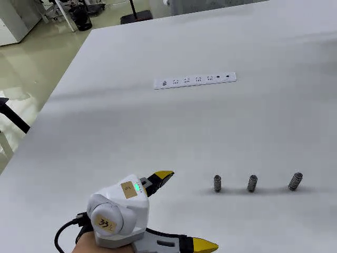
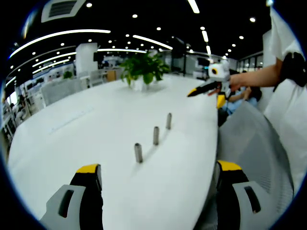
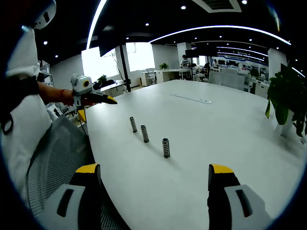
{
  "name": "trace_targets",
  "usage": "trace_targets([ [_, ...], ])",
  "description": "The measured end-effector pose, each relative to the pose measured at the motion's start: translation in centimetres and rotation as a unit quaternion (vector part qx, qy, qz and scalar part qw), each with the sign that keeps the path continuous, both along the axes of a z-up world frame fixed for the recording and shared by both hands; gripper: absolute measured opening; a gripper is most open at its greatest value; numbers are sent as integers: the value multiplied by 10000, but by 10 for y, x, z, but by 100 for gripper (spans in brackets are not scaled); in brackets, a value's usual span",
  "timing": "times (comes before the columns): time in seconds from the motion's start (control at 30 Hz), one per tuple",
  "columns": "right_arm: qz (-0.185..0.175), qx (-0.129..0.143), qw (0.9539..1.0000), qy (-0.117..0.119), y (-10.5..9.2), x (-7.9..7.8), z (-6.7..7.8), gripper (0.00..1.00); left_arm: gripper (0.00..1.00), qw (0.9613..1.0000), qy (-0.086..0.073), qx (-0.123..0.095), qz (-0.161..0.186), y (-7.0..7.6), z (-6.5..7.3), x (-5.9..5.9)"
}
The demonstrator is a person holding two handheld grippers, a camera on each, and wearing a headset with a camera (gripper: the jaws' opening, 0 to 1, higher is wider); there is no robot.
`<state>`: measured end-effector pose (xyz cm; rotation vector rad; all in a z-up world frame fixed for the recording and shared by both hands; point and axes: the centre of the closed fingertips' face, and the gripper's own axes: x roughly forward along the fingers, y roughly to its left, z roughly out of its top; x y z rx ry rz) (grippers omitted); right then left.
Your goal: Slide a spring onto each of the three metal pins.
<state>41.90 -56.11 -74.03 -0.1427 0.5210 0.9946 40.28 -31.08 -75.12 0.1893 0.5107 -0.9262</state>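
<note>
Left gripper, jaws spread and empty, sits at 7 o'clock in the head view. Three pins, each sleeved in a spring (coils visible), stand in a row on the table at its 3 o'clock. Right gripper: jaws likewise spread, empty.

Three grey coil springs upright in row, apart; rightmost one leaning slightly.

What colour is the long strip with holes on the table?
White. The power strip shows best in the head view.
</note>
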Motion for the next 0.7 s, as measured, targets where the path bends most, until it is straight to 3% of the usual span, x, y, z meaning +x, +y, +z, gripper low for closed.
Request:
trace_targets([
  [0.7, 18, 4, 9999, -143, -6, 1, 3, 93, 100, 9999, -47, -38, 161, -1, 0, -9],
])
